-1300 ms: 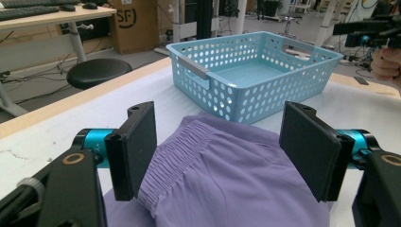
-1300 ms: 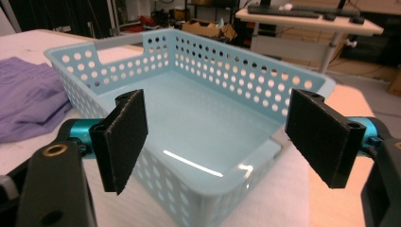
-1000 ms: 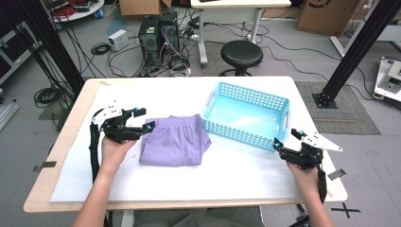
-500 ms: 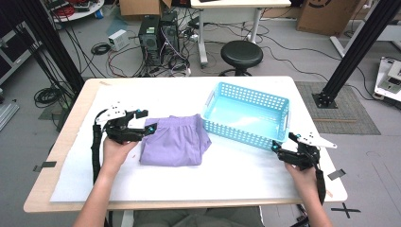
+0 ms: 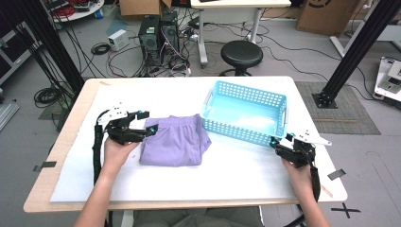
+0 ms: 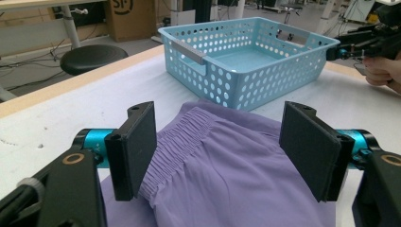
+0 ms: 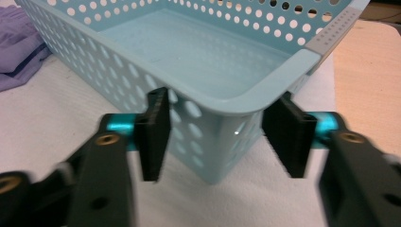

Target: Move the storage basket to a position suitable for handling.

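Currently the right gripper (image 7: 222, 137), jaws just closing, straddles the perforated light-blue plastic basket (image 7: 208, 61) corner ungripped; the rounded corner may slip. The left gripper (image 6: 227, 146) gapes over the folded purple cloth shorts (image 6: 227, 175).

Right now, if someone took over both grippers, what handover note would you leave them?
Left gripper: open, jaws either side of the folded purple cloth shorts, no squeeze seen.
Right gripper: jaws have just been closing around the near corner of the light-blue perforated plastic basket; pads not yet pressing.
Shorts lie on the white table beside the basket.
Done: nothing moved.
Left: probably grip shorts, put in basket.
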A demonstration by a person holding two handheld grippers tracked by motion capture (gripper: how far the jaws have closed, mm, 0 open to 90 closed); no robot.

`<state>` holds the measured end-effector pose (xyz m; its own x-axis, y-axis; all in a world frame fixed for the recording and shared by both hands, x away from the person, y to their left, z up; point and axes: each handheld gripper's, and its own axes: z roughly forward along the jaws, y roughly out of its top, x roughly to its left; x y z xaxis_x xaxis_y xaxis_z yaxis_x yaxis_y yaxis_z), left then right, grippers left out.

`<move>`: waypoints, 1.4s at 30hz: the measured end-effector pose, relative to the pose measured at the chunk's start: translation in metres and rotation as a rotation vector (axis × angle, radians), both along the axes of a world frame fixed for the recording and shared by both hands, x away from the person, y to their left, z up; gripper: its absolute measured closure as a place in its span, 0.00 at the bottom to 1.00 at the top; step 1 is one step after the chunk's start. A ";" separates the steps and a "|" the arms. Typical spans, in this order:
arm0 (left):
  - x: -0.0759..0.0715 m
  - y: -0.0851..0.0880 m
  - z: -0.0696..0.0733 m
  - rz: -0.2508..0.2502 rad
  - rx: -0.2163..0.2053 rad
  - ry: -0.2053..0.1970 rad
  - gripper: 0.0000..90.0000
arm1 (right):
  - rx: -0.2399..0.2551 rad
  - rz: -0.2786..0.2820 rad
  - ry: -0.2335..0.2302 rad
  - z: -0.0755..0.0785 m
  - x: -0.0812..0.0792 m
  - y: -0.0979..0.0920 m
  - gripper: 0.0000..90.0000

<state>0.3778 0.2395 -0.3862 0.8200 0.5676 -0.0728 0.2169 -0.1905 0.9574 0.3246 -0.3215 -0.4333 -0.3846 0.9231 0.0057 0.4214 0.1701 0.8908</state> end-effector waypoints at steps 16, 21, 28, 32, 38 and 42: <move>0.010 -0.038 -0.010 -0.065 0.032 0.039 0.31 | 0.006 -0.050 0.003 0.000 0.008 0.004 0.51; 0.017 -0.065 -0.015 -0.084 0.042 0.027 0.31 | 0.011 -0.046 0.005 0.000 0.007 0.003 0.48; 0.029 -0.090 -0.026 -0.069 0.035 0.037 0.31 | 0.036 -0.031 -0.006 0.002 0.008 0.000 0.41; 0.043 -0.104 -0.030 -0.059 0.043 0.077 0.30 | 0.044 -0.022 -0.005 0.002 0.009 0.000 0.39; 0.065 -0.137 -0.032 -0.072 0.128 0.138 0.30 | 0.051 0.005 0.004 0.003 0.011 -0.002 0.35; 0.072 -0.151 -0.033 -0.081 0.146 0.141 0.30 | 0.050 0.013 0.007 0.003 0.011 -0.003 0.35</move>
